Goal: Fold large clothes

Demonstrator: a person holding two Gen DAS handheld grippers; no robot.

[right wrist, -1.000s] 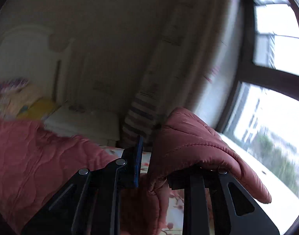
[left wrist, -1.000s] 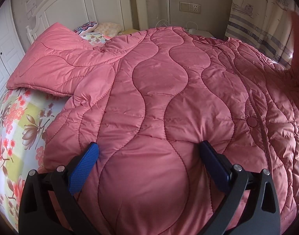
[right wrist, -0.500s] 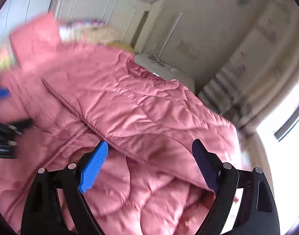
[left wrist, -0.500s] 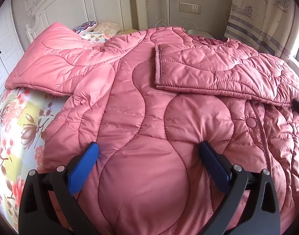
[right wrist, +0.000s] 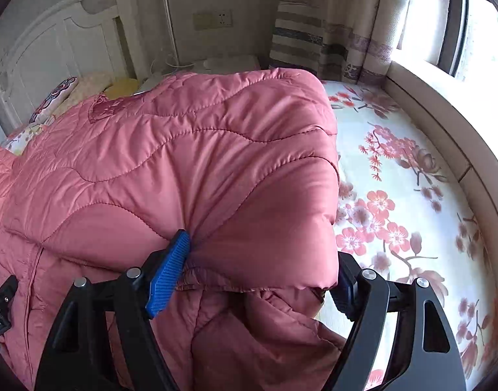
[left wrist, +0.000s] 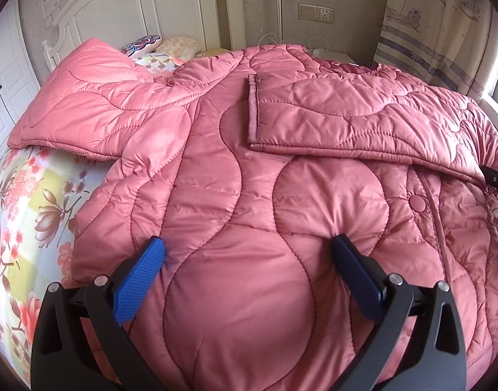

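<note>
While the right sleeve (left wrist: 346, 120) lies folded across the coat (left wrist: 216, 195), both wide-open grippers, left gripper (left wrist: 249, 257) and right gripper (right wrist: 262, 260), grip nothing; the left sleeve (left wrist: 86, 104) likely needs folding next.

We see soft daylight in both views, sharp, without motion blur. In the right wrist view it enters through the window (right wrist: 477, 22) at upper right, which is blown out to white glare. The glossy pink quilted coat (left wrist: 249, 195) shows pale sheen along its puffed seams. Fisheye distortion bends the white wooden headboard (left wrist: 144, 9), and dark vignetting fills the corners.
</note>
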